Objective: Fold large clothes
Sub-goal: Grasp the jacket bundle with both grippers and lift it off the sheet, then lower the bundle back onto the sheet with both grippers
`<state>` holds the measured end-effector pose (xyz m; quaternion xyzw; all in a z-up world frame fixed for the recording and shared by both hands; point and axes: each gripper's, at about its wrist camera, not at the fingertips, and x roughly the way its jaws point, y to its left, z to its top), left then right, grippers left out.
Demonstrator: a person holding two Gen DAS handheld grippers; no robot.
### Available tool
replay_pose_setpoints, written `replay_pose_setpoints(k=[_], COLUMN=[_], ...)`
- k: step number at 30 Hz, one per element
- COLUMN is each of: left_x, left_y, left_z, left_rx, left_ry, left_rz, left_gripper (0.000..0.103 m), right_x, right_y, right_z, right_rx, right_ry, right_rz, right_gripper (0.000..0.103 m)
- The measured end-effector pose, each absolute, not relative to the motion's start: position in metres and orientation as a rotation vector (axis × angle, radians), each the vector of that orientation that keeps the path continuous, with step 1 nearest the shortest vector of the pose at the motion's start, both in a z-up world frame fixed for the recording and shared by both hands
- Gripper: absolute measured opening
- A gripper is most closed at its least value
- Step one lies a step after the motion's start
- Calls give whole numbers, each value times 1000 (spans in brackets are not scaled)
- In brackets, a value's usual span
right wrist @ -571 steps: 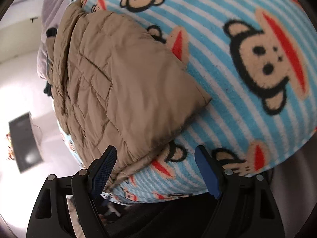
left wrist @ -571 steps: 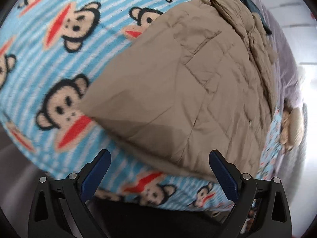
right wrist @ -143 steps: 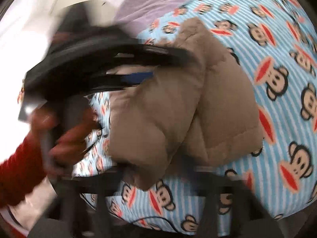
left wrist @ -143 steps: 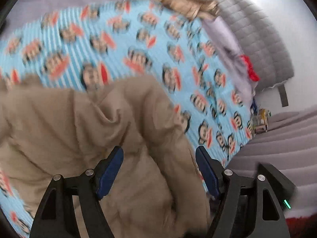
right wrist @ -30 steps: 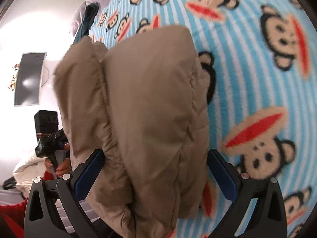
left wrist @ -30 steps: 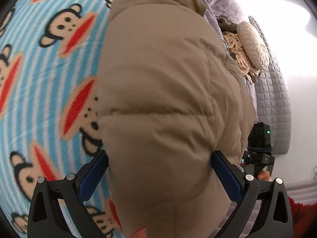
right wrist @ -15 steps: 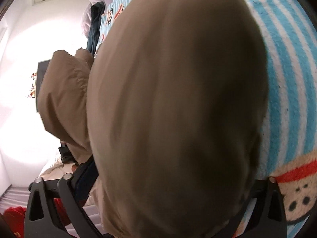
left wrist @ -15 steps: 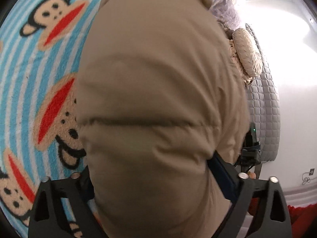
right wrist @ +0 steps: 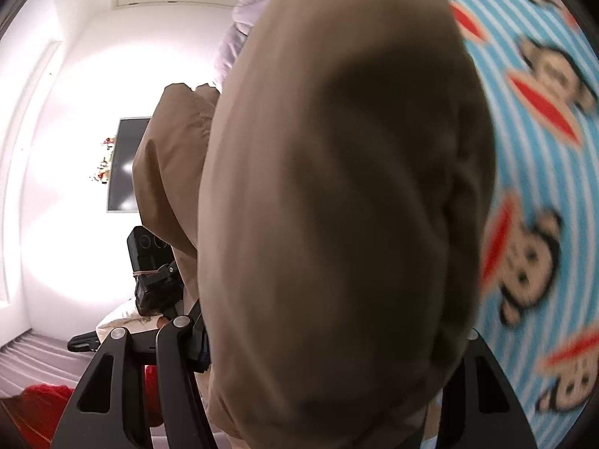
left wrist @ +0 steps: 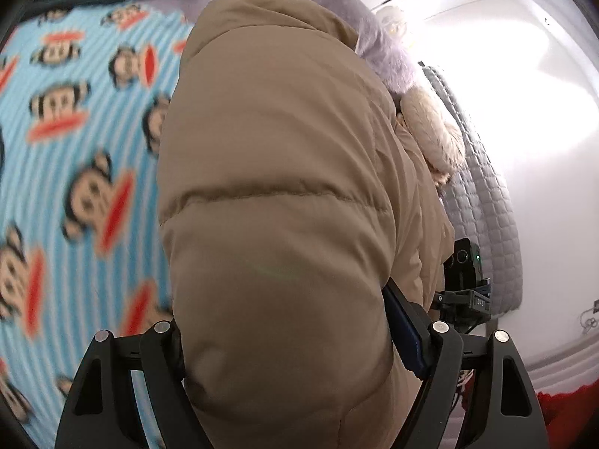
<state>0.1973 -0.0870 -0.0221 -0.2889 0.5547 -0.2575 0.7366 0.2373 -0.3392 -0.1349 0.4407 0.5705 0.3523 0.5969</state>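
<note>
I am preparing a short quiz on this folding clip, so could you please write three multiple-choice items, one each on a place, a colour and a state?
1. Where does the monkey-print blanket show in the left wrist view?
A. left of the jacket
B. right of the jacket
C. nowhere

2. What colour is the puffy jacket?
A. navy
B. tan
C. white

3. How does the jacket stand with the left gripper?
A. apart from it
B. bunched between its fingers
C. flat on the blanket, far ahead

Key: 1 A, the striped print fills the left side; 2 B, the padded cloth is tan in both views; 3 B, tan bulk fills the gap between the fingers, as it does at the right gripper.
</note>
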Motion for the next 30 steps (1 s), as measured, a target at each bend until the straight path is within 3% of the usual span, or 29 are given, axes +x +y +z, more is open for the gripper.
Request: replay_pose_setpoints(k=[4, 9, 15, 21, 24, 25, 27, 28, 29, 30], left_x=[241, 284, 285, 272, 262, 260, 261, 264, 271, 277], left_y=[-63, -41, -20, -28, -30, -30, -27, -32, -38, -44], left_z=[-33, -82, -118, -98, -57, -44, -22, -14, -5, 1], left_rx=[-595, -613, -668, -528, -396, -359, -299, -283, -274, -270], left_ry=[1208, 1254, 1238, 1246, 1192, 1164, 1124, 1105, 1081, 1068], left_rz=[-508, -430, -433, -346, -289, -285, -295, -300, -319, -345], left_gripper=[82, 85, 97, 97, 93, 82, 73, 73, 73, 73], right_x=[275, 308, 310, 292, 277, 268, 248, 240, 236, 236], right_y=[-310, -279, -271, -270, -280, -289, -309, -319, -330, -339], right_z=[-151, -192, -225, -220, -195, -184, -158, -146, -133, -121], right_rx=[1018, 983, 1001, 999, 937, 908, 842, 825, 810, 801], right_ry=[1326, 1369, 1384, 1429, 1408, 1391, 1341, 1321, 1292, 1276], right_rz=[825, 793, 800, 738, 686, 654, 582, 570, 568, 572], right_gripper=[66, 66, 80, 84, 84, 84, 84, 79, 62, 51])
